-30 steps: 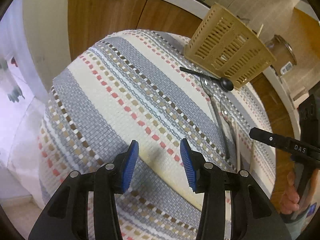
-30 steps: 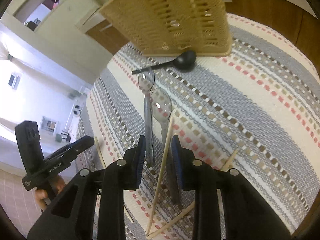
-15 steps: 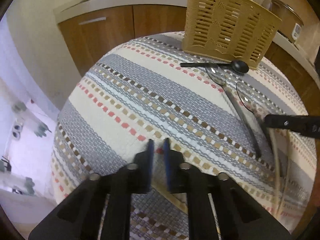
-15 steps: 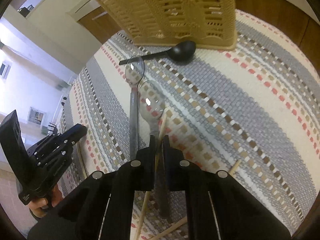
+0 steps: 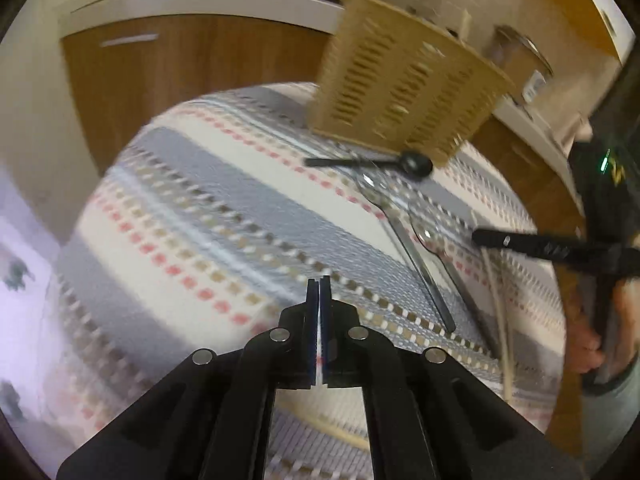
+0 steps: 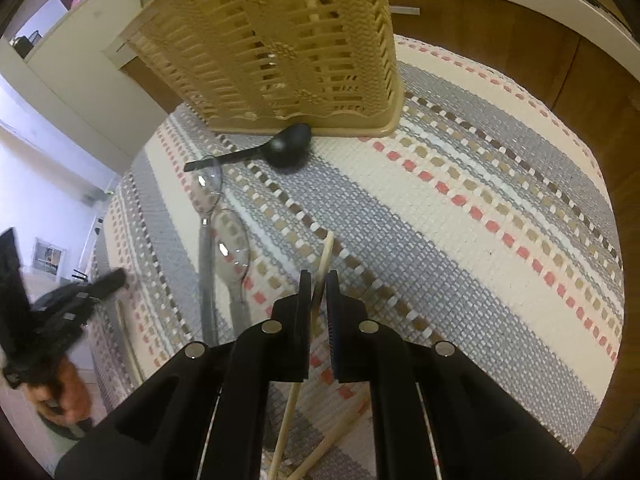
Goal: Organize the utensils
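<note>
My right gripper point(image 6: 318, 280) is shut on a pale wooden chopstick point(image 6: 327, 248), whose tip sticks out ahead of the pads above the striped cloth point(image 6: 460, 208). A second chopstick point(image 6: 340, 436) lies on the cloth under the gripper. Two clear plastic spoons point(image 6: 208, 184) point(image 6: 232, 248) lie side by side to its left. Beyond them a black spoon point(image 6: 290, 144) rests against the foot of the beige slotted utensil basket point(image 6: 280, 52). My left gripper point(image 5: 319, 284) is shut with nothing between its pads, over bare cloth left of the spoons point(image 5: 400, 232). The basket point(image 5: 400, 92) stands at the far side.
The striped cloth point(image 5: 200, 208) covers a round table; wooden cabinets point(image 5: 192, 64) and a white counter stand behind it. A third chopstick point(image 6: 128, 340) lies near the left gripper point(image 6: 116, 278). A hand point(image 5: 588, 336) holds the right gripper point(image 5: 484, 237) at the table's right edge.
Both grippers went from open to shut. The right one closed on the chopstick between its pads. The left one closed on nothing and its view swung a little.
</note>
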`<action>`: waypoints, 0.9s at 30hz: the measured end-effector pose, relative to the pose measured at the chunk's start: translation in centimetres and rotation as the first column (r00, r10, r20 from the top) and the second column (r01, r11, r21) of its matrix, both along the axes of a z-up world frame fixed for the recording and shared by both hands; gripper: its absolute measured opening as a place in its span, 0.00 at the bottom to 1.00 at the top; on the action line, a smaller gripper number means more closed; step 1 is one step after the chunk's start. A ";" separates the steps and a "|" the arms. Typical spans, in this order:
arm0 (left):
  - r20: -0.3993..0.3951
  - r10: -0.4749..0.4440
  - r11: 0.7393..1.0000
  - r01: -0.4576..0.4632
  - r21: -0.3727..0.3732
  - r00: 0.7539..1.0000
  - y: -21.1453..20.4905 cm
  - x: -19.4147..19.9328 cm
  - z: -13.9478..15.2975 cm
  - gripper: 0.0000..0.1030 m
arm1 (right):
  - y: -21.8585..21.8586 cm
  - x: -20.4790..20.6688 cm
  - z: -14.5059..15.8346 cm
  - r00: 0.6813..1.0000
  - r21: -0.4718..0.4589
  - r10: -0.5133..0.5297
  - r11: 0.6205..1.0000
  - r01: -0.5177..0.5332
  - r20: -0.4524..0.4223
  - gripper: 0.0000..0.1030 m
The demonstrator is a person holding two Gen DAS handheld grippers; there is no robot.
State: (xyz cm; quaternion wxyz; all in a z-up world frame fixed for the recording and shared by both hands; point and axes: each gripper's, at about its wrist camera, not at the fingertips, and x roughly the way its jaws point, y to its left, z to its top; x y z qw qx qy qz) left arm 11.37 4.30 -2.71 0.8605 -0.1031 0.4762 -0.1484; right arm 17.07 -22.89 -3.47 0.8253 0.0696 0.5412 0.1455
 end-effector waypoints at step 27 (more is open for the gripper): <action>-0.013 0.253 0.924 -0.237 0.301 0.967 -4.9 -3.8 -1.4 0.00 | 2.7 -1.6 -0.9 0.994 -0.088 0.093 0.992 -0.088 0.054 0.07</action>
